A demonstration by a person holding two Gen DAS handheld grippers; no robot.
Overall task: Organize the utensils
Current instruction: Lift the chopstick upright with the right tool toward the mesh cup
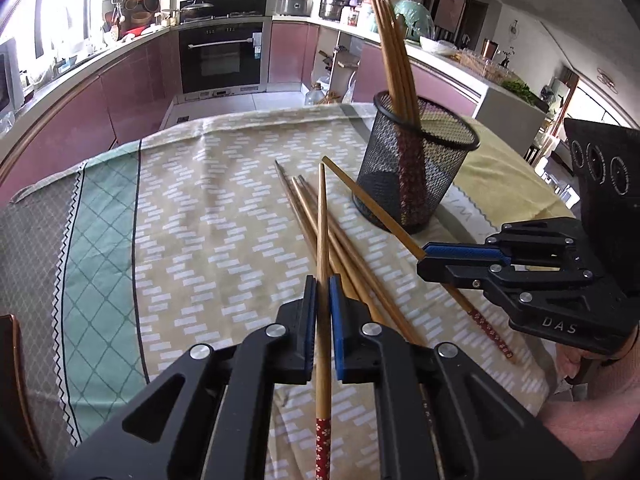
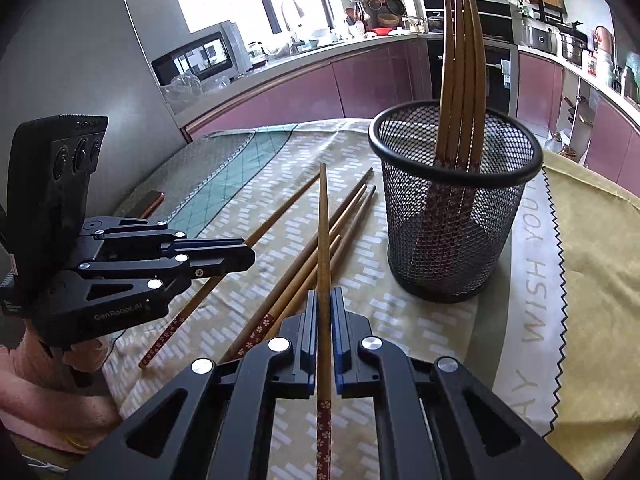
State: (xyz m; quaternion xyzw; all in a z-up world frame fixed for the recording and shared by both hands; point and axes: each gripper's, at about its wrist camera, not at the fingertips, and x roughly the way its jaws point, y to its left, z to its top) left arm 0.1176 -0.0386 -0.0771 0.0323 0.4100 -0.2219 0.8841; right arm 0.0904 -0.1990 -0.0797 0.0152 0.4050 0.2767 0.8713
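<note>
A black mesh cup (image 1: 416, 168) stands on the cloth-covered table with several wooden chopsticks (image 1: 394, 60) upright in it; it also shows in the right wrist view (image 2: 456, 216). My left gripper (image 1: 323, 292) is shut on a chopstick (image 1: 322, 232) with a red flowered handle. My right gripper (image 2: 325, 304) is shut on another chopstick (image 2: 323, 232). Several loose chopsticks (image 1: 352, 256) lie on the cloth between the grippers and the cup; they also show in the right wrist view (image 2: 304, 256). The right gripper shows in the left view (image 1: 460, 262), the left gripper in the right view (image 2: 224, 258).
The table carries a patterned beige and green cloth (image 1: 192, 208) and a yellow cloth (image 2: 592, 264) under the cup's far side. A phone-like object (image 2: 152, 202) lies near the table's left edge. Kitchen counters and an oven (image 1: 222, 52) stand beyond the table.
</note>
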